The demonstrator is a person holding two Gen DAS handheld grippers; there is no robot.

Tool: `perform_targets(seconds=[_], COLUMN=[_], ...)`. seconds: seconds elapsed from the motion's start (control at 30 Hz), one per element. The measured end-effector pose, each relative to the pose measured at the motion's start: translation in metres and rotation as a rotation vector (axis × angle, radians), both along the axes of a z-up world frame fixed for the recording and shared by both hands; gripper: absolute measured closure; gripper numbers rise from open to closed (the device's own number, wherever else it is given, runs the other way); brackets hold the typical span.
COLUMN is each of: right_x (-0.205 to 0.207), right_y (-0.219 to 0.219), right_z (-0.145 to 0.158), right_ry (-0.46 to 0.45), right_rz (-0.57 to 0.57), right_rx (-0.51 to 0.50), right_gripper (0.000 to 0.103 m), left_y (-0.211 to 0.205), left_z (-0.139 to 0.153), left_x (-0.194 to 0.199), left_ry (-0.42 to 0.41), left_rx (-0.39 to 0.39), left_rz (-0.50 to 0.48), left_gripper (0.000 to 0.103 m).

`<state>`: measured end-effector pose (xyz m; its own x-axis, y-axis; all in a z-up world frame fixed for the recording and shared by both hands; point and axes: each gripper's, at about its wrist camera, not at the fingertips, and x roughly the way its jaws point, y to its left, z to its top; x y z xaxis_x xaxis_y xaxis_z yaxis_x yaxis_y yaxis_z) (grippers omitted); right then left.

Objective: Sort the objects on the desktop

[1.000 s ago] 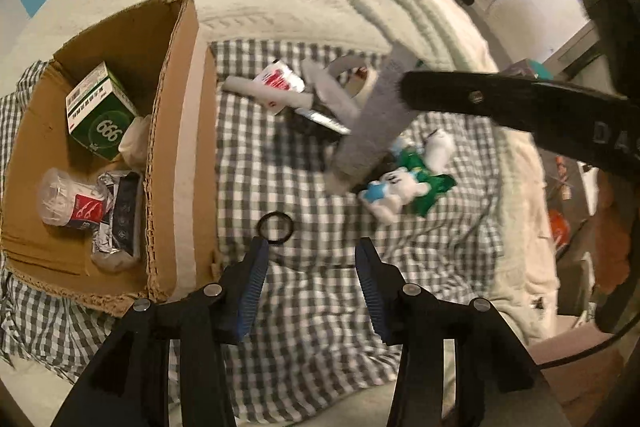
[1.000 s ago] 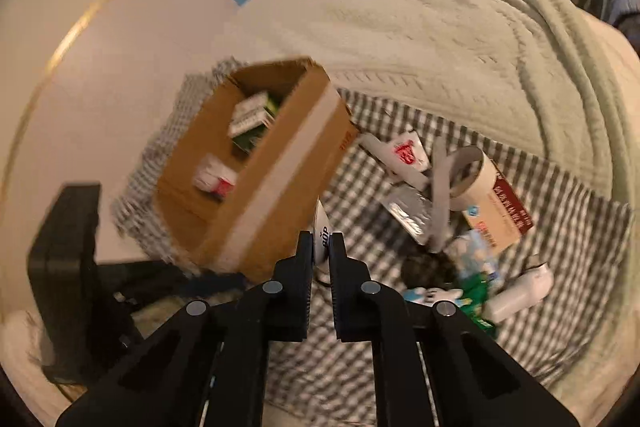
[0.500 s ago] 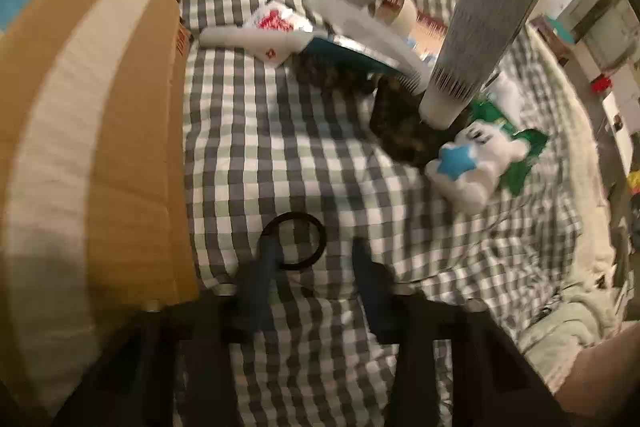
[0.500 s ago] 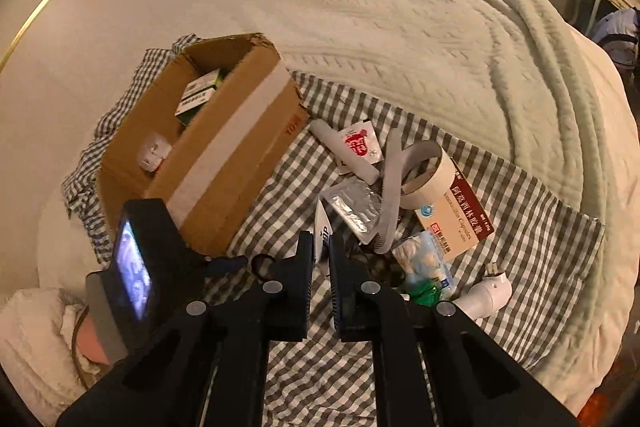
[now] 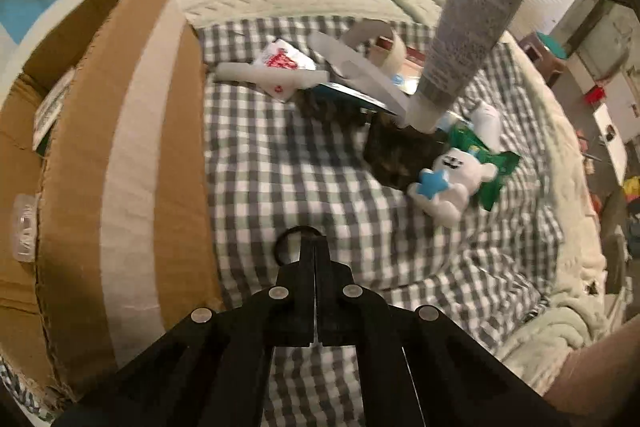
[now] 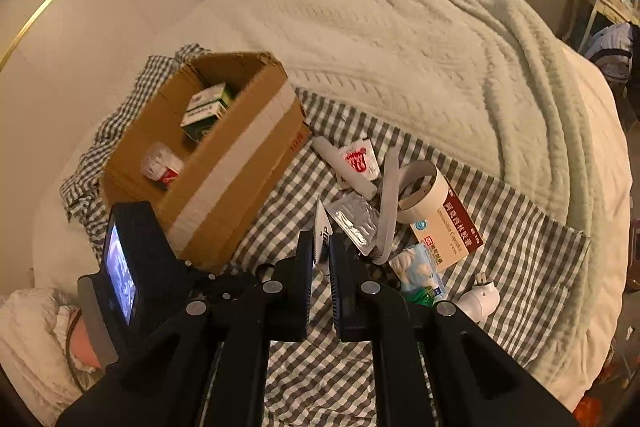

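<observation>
My left gripper point(image 5: 315, 245) is shut on a black hair tie point(image 5: 285, 245) lying on the checked cloth point(image 5: 280, 179) beside the cardboard box point(image 5: 120, 167). My right gripper point(image 6: 321, 249) is shut on a grey-white tube point(image 6: 322, 231), held in the air; the tube also hangs at the upper right of the left wrist view point(image 5: 460, 39). The box point(image 6: 224, 155) holds a green-white carton point(image 6: 206, 109) and a clear pack point(image 6: 160, 165). Loose items lie right of it: a white bear toy point(image 5: 448, 183), a tape roll point(image 6: 420, 195), a red-white medicine box point(image 6: 448, 235).
A pale green knitted blanket point(image 6: 420, 67) covers the bed behind the cloth. A foil blister pack point(image 6: 354, 219), a white stick point(image 6: 344, 167) and a white plug point(image 6: 478, 301) lie in the pile. The other handset with its screen point(image 6: 120, 275) is at lower left.
My left gripper has gone down to the black hair tie and its jaws have closed on it. My right gripper has lifted away from the box with the tube.
</observation>
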<state>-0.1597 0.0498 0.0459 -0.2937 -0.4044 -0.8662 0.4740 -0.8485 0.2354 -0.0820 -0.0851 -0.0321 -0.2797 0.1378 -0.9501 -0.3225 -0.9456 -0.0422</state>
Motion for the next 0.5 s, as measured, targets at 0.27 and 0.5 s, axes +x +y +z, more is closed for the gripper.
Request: perform_targets(seconds=[0.27,0.5], right_x=[0.000,-0.015], right_y=[-0.003,0.011], right_z=[0.003,-0.016], right_ry=[-0.001,-0.032], right_rz=[0.006,-0.022], right_rx=[-0.023,-0.005], right_gripper=[0.095,0.095], left_y=[-0.002,0.002], left_z=[-0.020,-0.065], left_x=[-0.008,-0.022], left_ry=[-0.040,-0.094], left_rx=[0.050,-0.009], left_rz=[0.057,0.057], left_gripper=[0.050,0.050])
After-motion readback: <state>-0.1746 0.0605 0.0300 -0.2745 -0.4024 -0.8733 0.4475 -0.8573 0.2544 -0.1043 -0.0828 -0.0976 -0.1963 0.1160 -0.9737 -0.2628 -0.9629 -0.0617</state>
